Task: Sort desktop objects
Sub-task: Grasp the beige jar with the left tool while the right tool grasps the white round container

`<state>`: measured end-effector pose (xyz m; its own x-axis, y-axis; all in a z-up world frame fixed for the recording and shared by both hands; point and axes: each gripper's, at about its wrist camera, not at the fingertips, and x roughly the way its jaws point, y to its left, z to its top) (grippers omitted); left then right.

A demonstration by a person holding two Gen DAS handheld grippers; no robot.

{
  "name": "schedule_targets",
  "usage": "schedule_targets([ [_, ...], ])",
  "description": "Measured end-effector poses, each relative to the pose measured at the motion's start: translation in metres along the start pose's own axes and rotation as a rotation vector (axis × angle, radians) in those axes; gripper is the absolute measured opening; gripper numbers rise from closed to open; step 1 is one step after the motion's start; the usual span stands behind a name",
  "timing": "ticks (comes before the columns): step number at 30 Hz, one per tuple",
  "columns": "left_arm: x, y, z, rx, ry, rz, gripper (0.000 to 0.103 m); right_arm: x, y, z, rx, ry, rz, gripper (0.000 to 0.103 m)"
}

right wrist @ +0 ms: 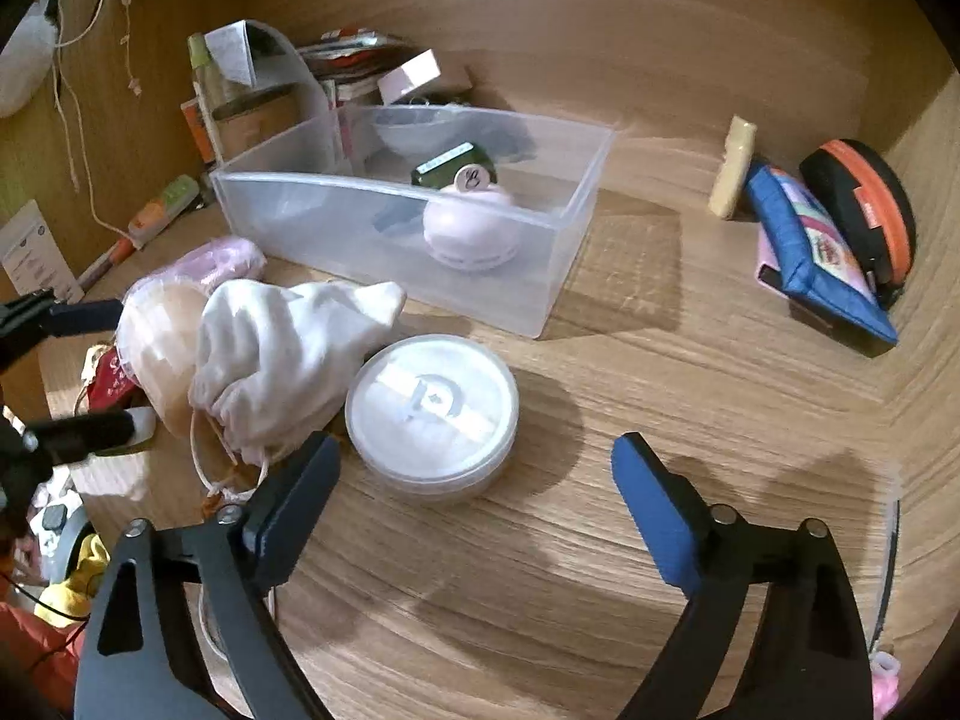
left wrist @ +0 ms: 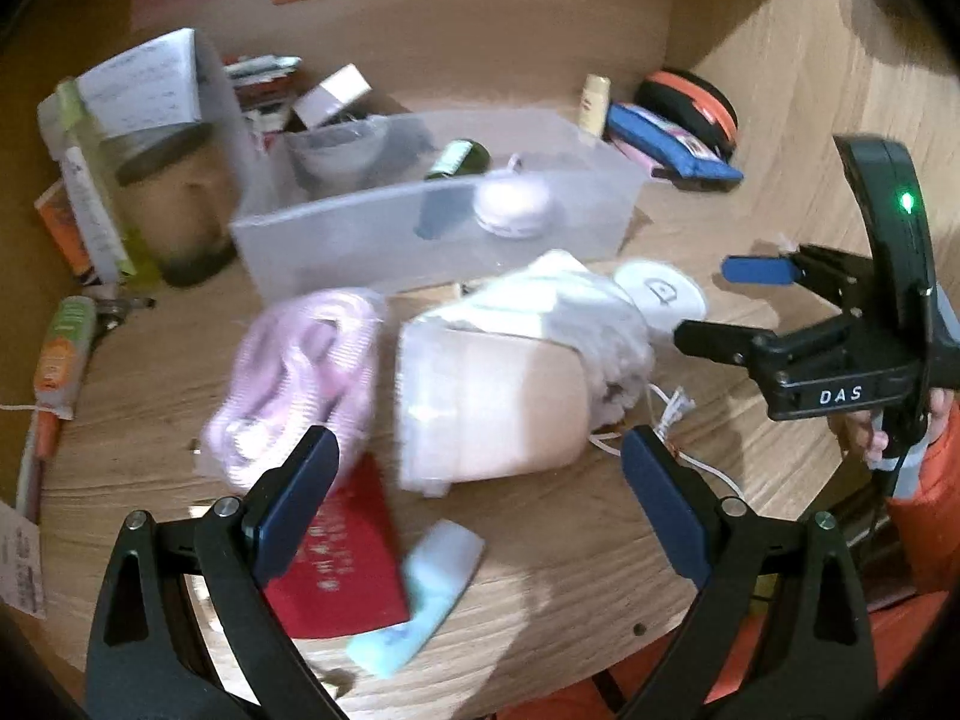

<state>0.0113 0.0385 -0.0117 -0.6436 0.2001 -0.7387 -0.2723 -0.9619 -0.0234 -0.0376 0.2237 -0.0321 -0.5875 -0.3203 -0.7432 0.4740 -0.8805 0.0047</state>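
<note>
A clear plastic bin (left wrist: 336,240) (right wrist: 558,276) stands on the wooden desk and holds a lilac round case (right wrist: 468,228) and a dark green bottle (right wrist: 450,168). In front of it lie a white drawstring pouch (right wrist: 282,348), a beige jar (left wrist: 510,402) lying on its side, a pink mesh bag (left wrist: 300,372), a red booklet (left wrist: 342,564), a pale blue packet (left wrist: 420,588) and a round white tin (right wrist: 432,414). My left gripper (left wrist: 480,510) is open just in front of the jar. My right gripper (right wrist: 480,504) is open, just in front of the tin; it also shows in the left wrist view (left wrist: 714,306).
At the right back lie a blue pouch (right wrist: 810,258), a black and orange case (right wrist: 864,204) and a cream tube (right wrist: 732,168). At the left back stand a brown jar (left wrist: 174,204), papers and small boxes. A pen-like tube (left wrist: 60,360) lies at the left wall.
</note>
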Motion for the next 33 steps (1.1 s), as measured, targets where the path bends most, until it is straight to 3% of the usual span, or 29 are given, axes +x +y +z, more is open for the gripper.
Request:
schedule_targets([
  [10,0.012,0.01,-0.002,-0.049,0.005,0.016,0.092,0.021,0.002,0.008,-0.011,0.043,0.032,0.082],
  [14,0.006,0.017,-0.005,-0.06,-0.007,0.019,0.081,0.028,0.005,0.012,-0.017,0.07,0.05,0.067],
  [27,0.023,0.02,0.012,-0.066,-0.012,0.011,0.075,0.03,0.004,0.016,0.012,0.078,0.084,0.063],
  [33,0.014,0.015,0.014,-0.031,-0.049,0.053,0.069,0.023,0.0,0.015,0.027,0.057,0.073,0.063],
])
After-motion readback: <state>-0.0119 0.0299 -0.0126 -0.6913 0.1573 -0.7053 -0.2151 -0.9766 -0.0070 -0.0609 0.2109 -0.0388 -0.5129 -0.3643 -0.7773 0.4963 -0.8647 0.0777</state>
